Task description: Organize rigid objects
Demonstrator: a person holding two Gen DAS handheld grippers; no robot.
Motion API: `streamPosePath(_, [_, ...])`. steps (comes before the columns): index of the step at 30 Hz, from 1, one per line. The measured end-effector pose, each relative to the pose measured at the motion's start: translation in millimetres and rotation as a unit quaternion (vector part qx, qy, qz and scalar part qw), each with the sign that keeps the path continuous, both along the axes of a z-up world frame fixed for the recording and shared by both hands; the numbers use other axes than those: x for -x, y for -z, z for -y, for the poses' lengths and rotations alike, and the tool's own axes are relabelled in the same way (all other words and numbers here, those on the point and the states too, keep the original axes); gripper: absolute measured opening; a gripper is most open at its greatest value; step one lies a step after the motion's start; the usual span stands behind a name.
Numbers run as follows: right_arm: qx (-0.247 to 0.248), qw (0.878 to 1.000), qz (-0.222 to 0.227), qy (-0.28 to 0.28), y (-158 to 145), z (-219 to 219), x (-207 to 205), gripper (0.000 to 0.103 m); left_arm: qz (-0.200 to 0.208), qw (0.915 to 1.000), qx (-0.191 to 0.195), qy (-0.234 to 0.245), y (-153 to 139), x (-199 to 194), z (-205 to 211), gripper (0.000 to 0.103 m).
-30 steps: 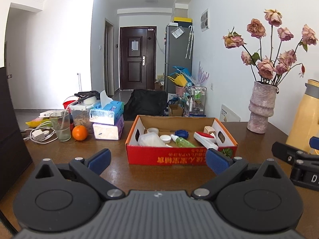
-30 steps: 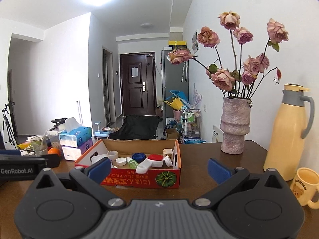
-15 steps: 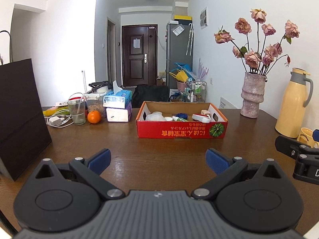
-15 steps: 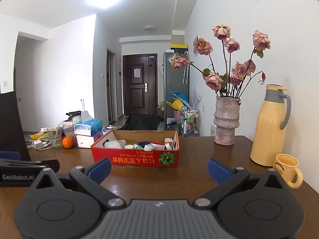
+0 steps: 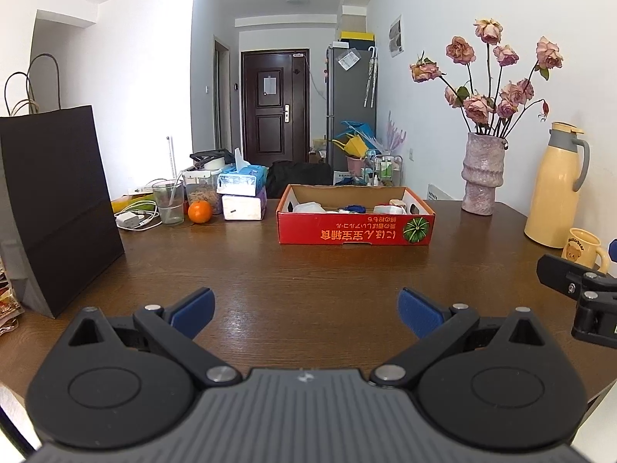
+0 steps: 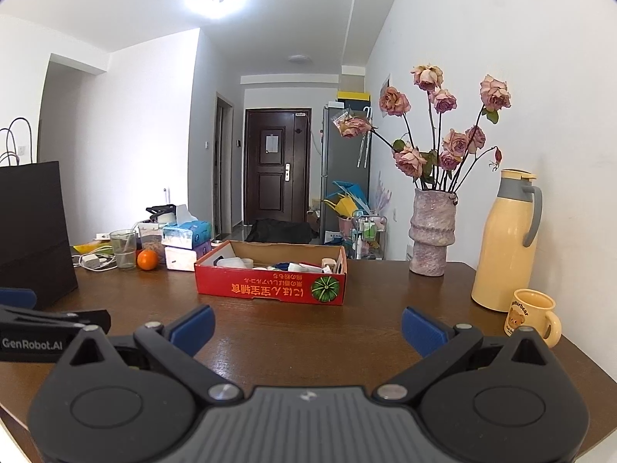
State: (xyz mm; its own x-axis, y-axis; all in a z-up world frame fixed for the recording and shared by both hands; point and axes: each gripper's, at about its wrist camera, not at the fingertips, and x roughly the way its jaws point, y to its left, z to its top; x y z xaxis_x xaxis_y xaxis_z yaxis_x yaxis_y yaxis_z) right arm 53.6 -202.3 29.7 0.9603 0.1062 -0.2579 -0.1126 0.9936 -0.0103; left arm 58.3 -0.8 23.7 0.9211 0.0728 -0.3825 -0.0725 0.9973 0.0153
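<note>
Both grippers, left (image 5: 304, 308) and right (image 6: 306, 326), gape empty over bare table (image 5: 308, 270), red box (image 5: 355, 228) of small items mid-table ahead, flanked by black bag (image 5: 58, 208), orange (image 5: 199, 211), vase (image 5: 482, 173), thermos (image 5: 555, 185), mug (image 6: 530, 316).

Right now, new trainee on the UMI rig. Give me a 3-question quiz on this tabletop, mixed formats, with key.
1. True or false: the left gripper and the right gripper are both open and hold nothing.
2. Multiple choice: what stands between the red cardboard box and the yellow mug along the wall side of the table? A) black paper bag B) vase of dried roses and cream thermos jug C) orange
3. Fill in: the orange sits between the drinking glass and the stacked ______ boxes.

Key: 1 true. 2 B, the vase of dried roses and cream thermos jug. 3 tissue; the tissue boxes are stacked two high.
</note>
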Motion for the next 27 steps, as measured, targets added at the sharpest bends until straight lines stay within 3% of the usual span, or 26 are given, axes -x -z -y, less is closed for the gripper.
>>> streamPosePath(27, [0.002, 1.0, 0.004, 0.001, 0, 2, 15, 0.103, 0.008, 1.0, -0.002, 0.003, -4, 15, 3, 0.103])
